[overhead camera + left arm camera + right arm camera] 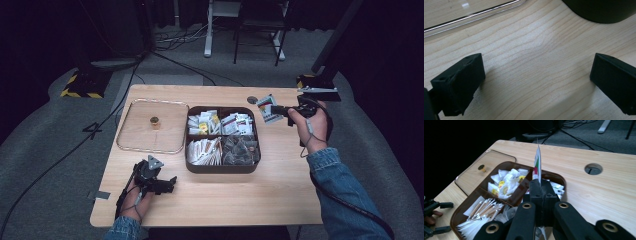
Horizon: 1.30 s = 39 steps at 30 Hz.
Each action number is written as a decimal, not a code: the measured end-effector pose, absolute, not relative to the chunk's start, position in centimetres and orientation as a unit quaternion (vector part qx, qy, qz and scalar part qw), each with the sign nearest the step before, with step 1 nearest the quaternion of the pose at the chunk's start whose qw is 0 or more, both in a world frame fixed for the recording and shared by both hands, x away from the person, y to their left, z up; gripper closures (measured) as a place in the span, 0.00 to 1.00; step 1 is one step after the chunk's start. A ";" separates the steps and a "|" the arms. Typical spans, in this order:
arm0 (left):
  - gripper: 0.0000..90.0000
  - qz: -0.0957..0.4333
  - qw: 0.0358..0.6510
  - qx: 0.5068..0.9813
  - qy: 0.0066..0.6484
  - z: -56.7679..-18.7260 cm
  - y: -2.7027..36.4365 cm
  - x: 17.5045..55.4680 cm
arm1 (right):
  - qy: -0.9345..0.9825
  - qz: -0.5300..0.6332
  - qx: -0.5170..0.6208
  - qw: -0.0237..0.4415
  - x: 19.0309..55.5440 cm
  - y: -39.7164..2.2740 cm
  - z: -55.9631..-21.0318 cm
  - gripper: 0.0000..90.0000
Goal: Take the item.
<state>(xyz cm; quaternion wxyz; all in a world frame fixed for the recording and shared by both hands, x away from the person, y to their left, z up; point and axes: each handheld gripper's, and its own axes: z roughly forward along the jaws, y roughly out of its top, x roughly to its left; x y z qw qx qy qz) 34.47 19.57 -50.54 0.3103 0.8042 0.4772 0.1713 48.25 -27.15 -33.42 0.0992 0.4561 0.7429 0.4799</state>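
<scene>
My right gripper [280, 111] hangs above the table just right of the brown compartment box [222, 170], shut on a flat printed packet [267, 108] with red and green markings. In the right gripper view the packet [537, 165] stands edge-on between the closed jaws of the right gripper [540, 185], over the box's right side. My left gripper [170, 184] rests on the wood near the front left, its jaws wide apart. In the left gripper view, bare wood lies between the black fingers [461, 82] of the left gripper [537, 82].
The box [461, 206] holds white packets, sticks and dark sachets in its compartments. A clear lid [152, 150] with a small gold knob [155, 121] lies flat left of the box. A round cable hole [252, 99] sits near the table's far edge.
</scene>
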 end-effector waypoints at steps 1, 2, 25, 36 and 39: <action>0.00 0.171 0.310 0.804 0.477 -50.5 19.6 34.5 | 0.740 0.481 0.459 0.100 48.1 -27.6 -33.4 1.00; 0.00 0.171 0.310 0.804 0.477 -50.5 19.6 34.5 | 0.740 0.481 0.459 0.100 48.1 -27.6 -33.4 1.00; 0.00 0.171 0.310 0.804 0.478 -50.5 19.6 34.5 | 0.759 0.419 0.484 0.117 47.1 -34.9 -37.3 1.00; 0.00 0.171 0.310 0.804 0.477 -50.5 19.6 34.5 | 0.755 0.396 0.514 0.099 47.7 -36.0 -41.2 1.00; 0.00 0.171 0.310 0.804 0.477 -50.5 19.6 34.5 | 0.751 0.393 0.523 0.091 47.8 -36.3 -42.3 1.00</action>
